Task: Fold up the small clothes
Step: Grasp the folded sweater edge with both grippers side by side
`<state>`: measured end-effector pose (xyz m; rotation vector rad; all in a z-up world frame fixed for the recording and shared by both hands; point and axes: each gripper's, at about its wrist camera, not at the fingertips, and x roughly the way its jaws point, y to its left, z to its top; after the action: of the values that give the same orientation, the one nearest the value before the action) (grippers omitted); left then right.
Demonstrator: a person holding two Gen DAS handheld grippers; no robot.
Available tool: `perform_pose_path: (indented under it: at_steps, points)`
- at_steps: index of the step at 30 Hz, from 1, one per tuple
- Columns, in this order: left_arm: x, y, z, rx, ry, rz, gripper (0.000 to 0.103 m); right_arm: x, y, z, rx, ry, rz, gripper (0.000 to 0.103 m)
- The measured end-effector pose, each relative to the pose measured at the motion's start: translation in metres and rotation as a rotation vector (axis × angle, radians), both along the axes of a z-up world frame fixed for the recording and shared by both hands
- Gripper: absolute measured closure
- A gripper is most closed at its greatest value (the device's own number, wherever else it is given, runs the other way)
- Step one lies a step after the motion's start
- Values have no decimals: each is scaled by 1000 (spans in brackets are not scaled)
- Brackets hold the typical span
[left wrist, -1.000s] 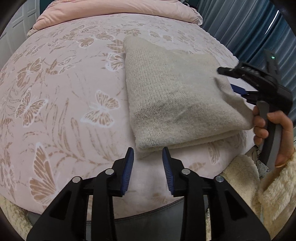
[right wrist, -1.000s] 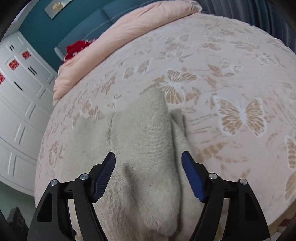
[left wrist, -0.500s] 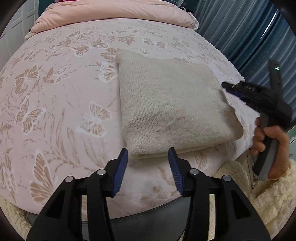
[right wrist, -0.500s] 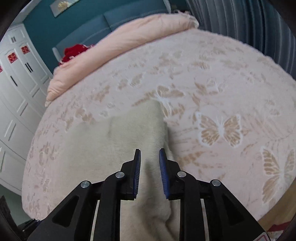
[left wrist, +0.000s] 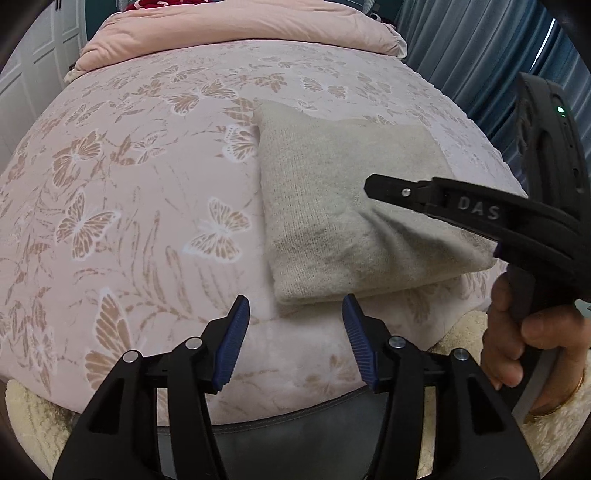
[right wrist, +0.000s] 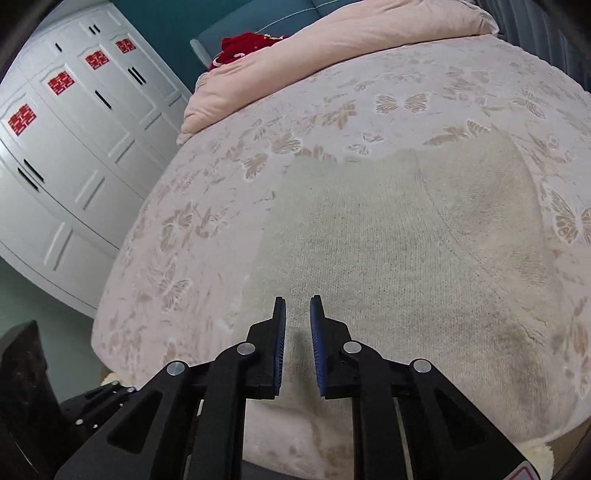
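Beige knitted garment point(left wrist: 343, 206) folded flat on pink butterfly-print bed point(left wrist: 129, 192). Right gripper point(right wrist: 297, 325) closing, no cloth pinched; left gripper point(left wrist: 295, 332) released, empty, near hem.

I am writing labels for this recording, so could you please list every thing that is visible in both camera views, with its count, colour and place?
knitted garment: one, beige, folded, lying on the bed near its front edge.
bedspread: one, pink with tan butterflies, covering the bed.
quilt: one, plain pink, bunched at the far end of the bed.
red cloth: one, red, behind the quilt.
wardrobe: one, white with red paper signs, beside the bed.
curtain: one, blue-grey, on the other side of the bed.
left gripper: black with blue pads, open, nothing between them, before the garment's near edge.
right gripper: black with blue pads, jaws closing over the garment, gap still visible.
hand: one, holding the right gripper's handle.
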<state>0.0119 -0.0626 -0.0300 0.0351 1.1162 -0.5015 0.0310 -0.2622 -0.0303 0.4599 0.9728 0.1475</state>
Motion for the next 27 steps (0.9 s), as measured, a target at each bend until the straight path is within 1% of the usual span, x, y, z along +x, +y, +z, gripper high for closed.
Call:
perform_pose_path:
  at_steps: [1,2,3,4,5,6,7,8,9,10,11,12,14,15,16,17,18,19,22,23,24,25,26,27]
  points:
    - [0,1,-1,-4,8,5,52,0,2,-9,-5,33,4,89]
    - [0,0,-3,-10,17,9,52,1,6,-27,-19,95,32,89]
    - [0,-1,-4,-17,28,8,52,3,11,-46,-47,153,59,96]
    - [0,-1,-4,-24,38,10,52,0,12,-53,-53,156,59,97]
    - [0,-2,-3,-36,44,8,52,-6,9,-48,-31,130,49,97]
    - [0,-1,0,-50,41,4,47,-12,2,-37,-12,95,26,96]
    - [1,0,3,-61,34,7,39,-19,-8,-23,-14,48,-21,86]
    - [3,2,6,-75,26,19,37,-29,-23,-7,-30,-10,-89,82]
    - [8,5,9,-98,24,30,31,-38,-40,4,-49,-52,-157,65]
    - [13,6,10,-127,32,42,29,-46,-59,12,-68,-74,-231,51]
    - [19,7,11,-149,45,58,28,-50,-77,15,-93,-77,-295,49]
    - [25,7,11,-165,59,75,28,-52,-93,13,-115,-60,-340,49]
    - [33,4,10,-184,75,98,28,-44,-119,-1,-100,19,-374,49]
    - [35,1,10,-188,74,101,28,-39,-126,-10,-75,44,-366,49]
    - [36,-2,11,-188,69,101,28,-33,-129,-18,-55,62,-344,49]
    - [36,-6,11,-183,63,96,28,-25,-128,-26,-59,79,-315,55]
    - [36,-9,11,-176,62,86,28,-17,-124,-31,-75,89,-280,86]
    - [35,-13,11,-167,61,77,28,-13,-121,-27,-79,78,-251,89]
    - [34,-22,13,-152,43,48,27,-21,-120,17,-59,-101,-266,92]
    - [35,-24,13,-147,37,44,26,-23,-123,26,-64,-128,-280,92]
    - [37,-27,12,-152,35,41,25,-23,-127,26,-60,-127,-288,92]
    - [39,-29,11,-160,37,41,24,-20,-131,15,-65,-95,-289,92]
    - [42,-32,8,-167,40,42,23,-14,-134,-5,-107,-26,-290,91]
    - [46,-35,5,-176,44,42,22,-8,-134,-28,-151,65,-277,89]
